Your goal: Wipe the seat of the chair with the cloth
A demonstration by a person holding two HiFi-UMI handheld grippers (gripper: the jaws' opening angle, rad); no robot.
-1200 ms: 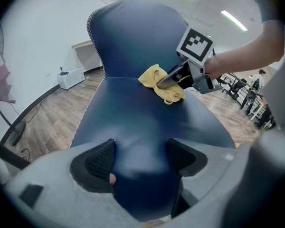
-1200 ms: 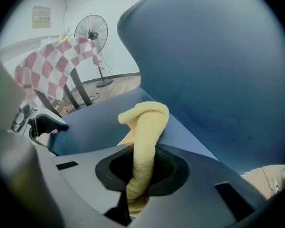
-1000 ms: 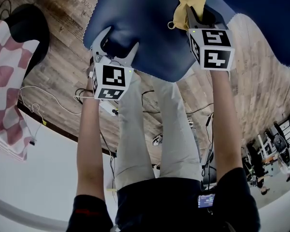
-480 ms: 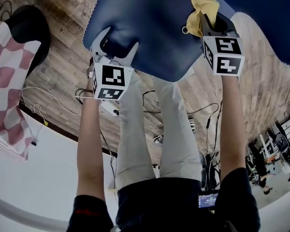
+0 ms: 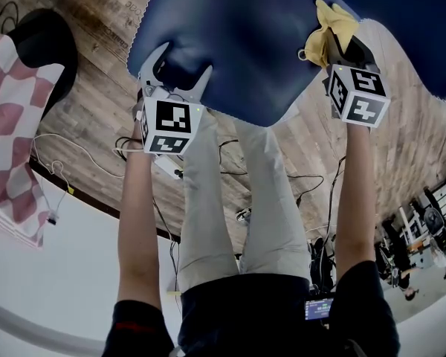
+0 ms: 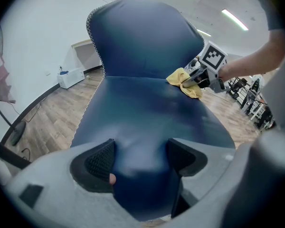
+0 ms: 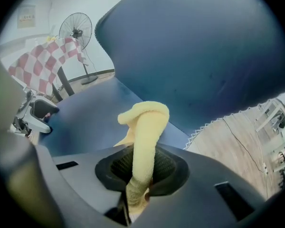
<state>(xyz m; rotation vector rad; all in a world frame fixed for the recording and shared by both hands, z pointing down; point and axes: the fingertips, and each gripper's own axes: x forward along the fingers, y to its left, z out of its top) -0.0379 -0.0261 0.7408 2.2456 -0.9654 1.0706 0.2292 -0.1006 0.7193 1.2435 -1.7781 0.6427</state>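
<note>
The blue chair seat [image 5: 238, 43] fills the top of the head view, with its backrest [image 6: 142, 37] rising behind. My right gripper [image 5: 343, 42] is shut on a yellow cloth [image 5: 331, 27], which is pressed on the seat near its right edge. In the right gripper view the cloth [image 7: 145, 127] sticks up from between the shut jaws of the right gripper [image 7: 140, 177]. My left gripper [image 5: 183, 62] is open at the seat's front edge, and the edge lies between its spread fingers [image 6: 99, 159]. The left gripper view shows the cloth [image 6: 183, 80] and right gripper [image 6: 199, 77] far right on the seat.
A red-and-white checked cloth [image 5: 7, 125] hangs at the left beside a black fan base [image 5: 44, 36]. Cables [image 5: 134, 147] run over the wood floor under the chair. My legs [image 5: 245, 199] stand right before the seat. Equipment racks [image 5: 424, 229] stand far right.
The right gripper has slid the yellow cloth to the right across the seat, toward its right edge. The left gripper has stayed at the front edge.
</note>
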